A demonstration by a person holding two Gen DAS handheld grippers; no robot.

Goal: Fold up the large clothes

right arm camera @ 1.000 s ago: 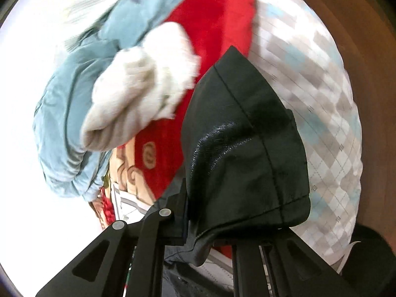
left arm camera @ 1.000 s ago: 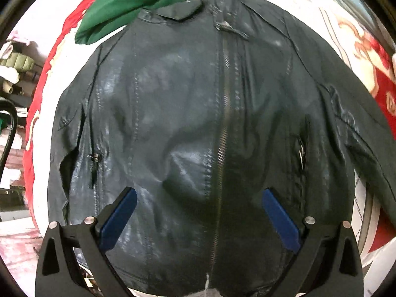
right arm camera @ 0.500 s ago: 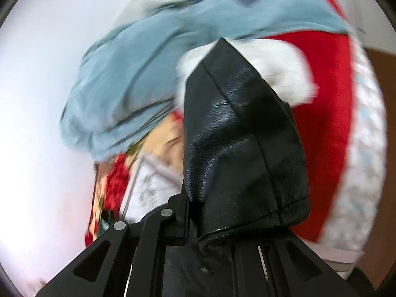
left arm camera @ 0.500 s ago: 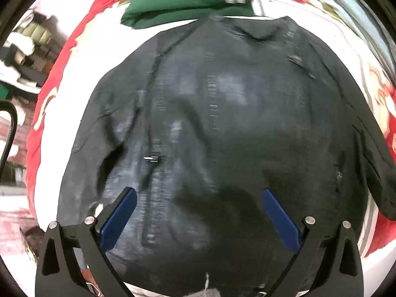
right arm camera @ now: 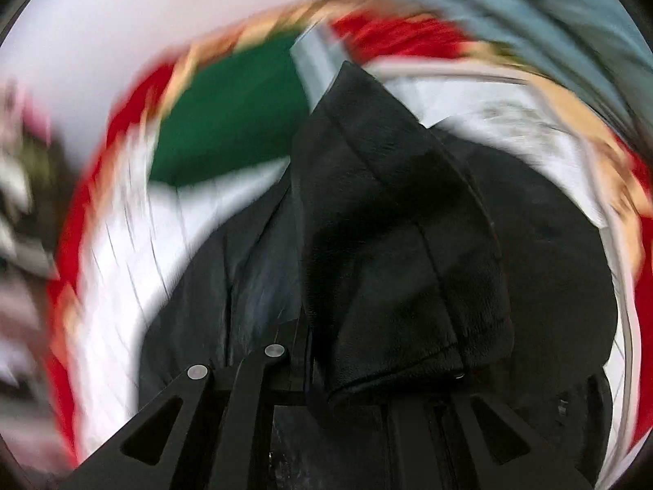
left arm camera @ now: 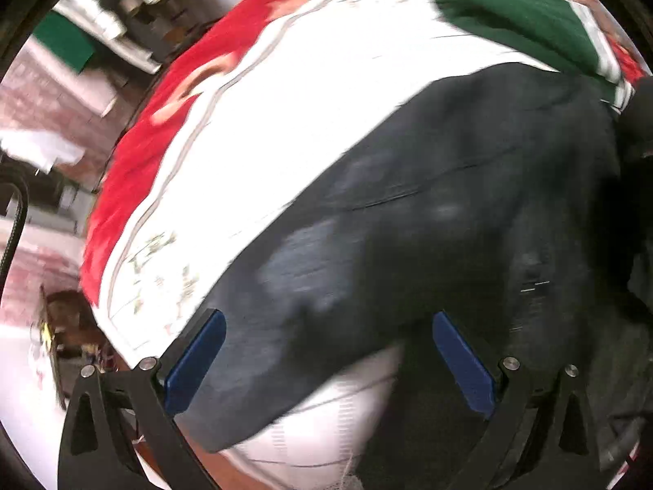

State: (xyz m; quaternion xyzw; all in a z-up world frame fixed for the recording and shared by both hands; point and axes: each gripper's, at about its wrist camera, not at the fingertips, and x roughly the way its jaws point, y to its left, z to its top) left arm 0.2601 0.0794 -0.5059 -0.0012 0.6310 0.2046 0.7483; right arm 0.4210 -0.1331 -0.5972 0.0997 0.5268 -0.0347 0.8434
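The black leather jacket is lying spread across a white bedspread with red, floral-patterned borders, filling most of the lower and right part of the left wrist view, its glossy surface showing pale smeared highlights; the frame is blurred, so seams and hardware are hard to make out beyond one thin line running across the leather. The left gripper is hanging over the near part of the jacket with its blue-padded fingers spread wide apart and nothing lying between them, the leather and a patch of white cover showing through the gap. A green garment with white stripes is lying at the far end of the bed, touching or just beside the jacket's upper edge. In the right wrist view, the right gripper is pinching a folded piece of the jacket, its fingers drawn tightly together on the leather, which is standing up in a peak in front of the lens and hiding the fingertips. Below and around that peak the rest of the jacket is lying on the cover, with the green garment beyond it and a pale blue garment at the top right, all heavily smeared
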